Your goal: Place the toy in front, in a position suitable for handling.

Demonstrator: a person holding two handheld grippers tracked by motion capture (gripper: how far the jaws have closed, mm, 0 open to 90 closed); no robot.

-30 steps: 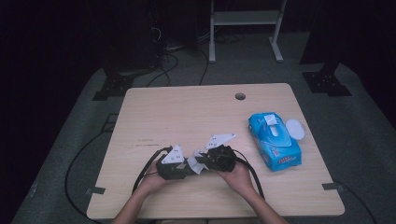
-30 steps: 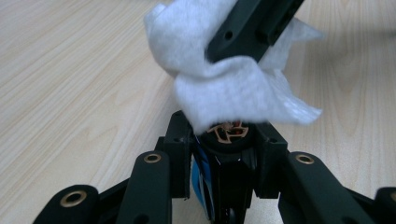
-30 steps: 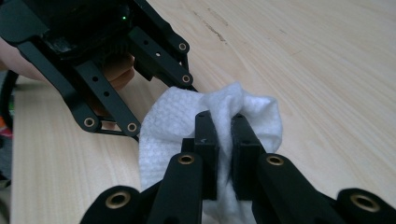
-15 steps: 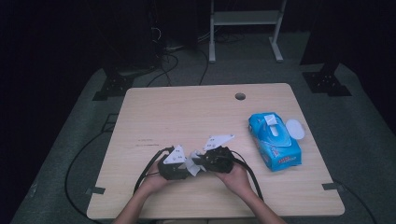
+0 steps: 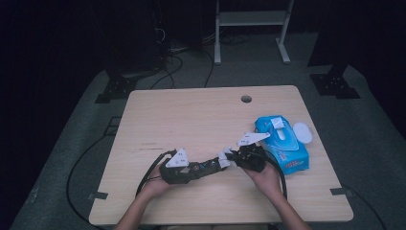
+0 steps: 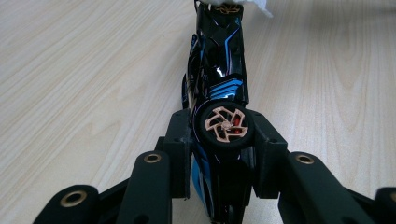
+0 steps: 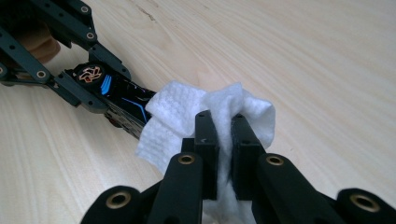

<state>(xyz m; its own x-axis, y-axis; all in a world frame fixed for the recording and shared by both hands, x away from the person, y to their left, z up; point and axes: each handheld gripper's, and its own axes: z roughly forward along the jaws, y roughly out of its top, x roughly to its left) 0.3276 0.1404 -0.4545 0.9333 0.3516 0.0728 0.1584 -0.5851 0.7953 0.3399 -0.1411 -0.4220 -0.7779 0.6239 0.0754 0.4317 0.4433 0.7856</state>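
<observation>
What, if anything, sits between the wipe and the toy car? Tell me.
Nothing visible does. The right gripper, shut on the white wipe, has it against the far end of the black and blue toy car, which the left gripper clamps at its wheel. The wipes pack lies aside.

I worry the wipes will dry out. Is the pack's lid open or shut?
Open. On the blue wipes pack in the high view, the white oval lid is flipped out beside it, leaving the dispensing opening uncovered.
</observation>
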